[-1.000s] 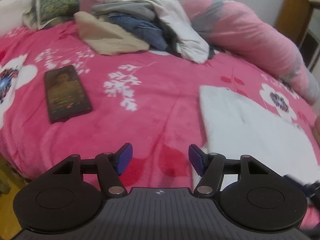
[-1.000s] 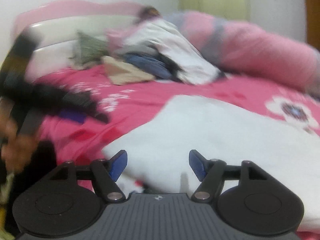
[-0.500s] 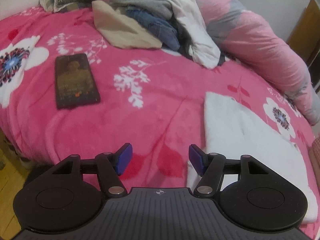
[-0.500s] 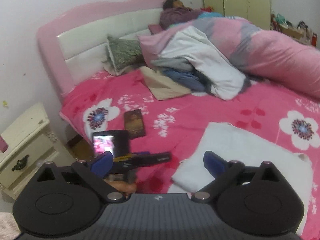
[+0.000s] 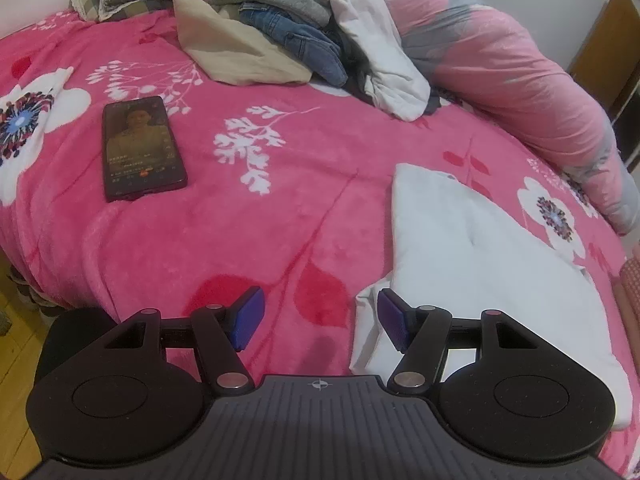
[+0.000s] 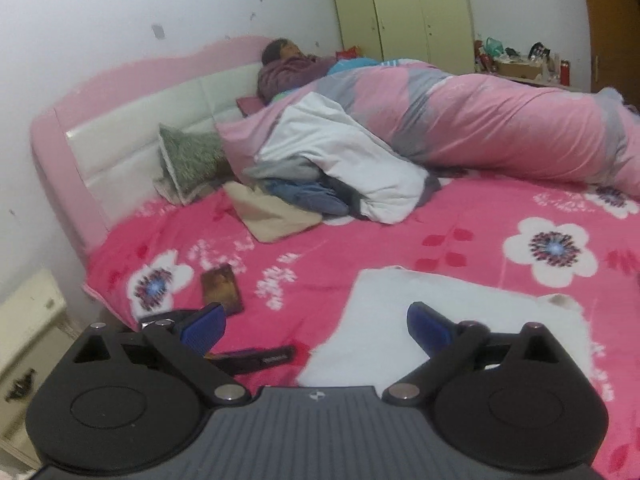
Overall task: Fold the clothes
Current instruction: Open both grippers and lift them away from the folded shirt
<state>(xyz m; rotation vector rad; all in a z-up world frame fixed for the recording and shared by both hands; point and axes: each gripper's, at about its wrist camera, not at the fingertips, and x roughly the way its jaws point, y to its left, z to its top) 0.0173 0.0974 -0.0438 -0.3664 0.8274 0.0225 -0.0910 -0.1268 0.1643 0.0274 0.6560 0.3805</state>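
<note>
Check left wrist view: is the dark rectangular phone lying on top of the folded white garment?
No, the dark rectangular phone lies face-up on the pink floral blanket, well apart from the folded white garment.

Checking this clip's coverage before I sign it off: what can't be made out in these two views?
- White garment: in the left wrist view its near edge is hidden behind the left gripper; in the right wrist view, behind the right gripper.
- Clothes pile: the lower pieces are buried under the white one on top.
- Phone: screen blurred and too small in the right wrist view.
- Shelf clutter: too small to identify.
</note>
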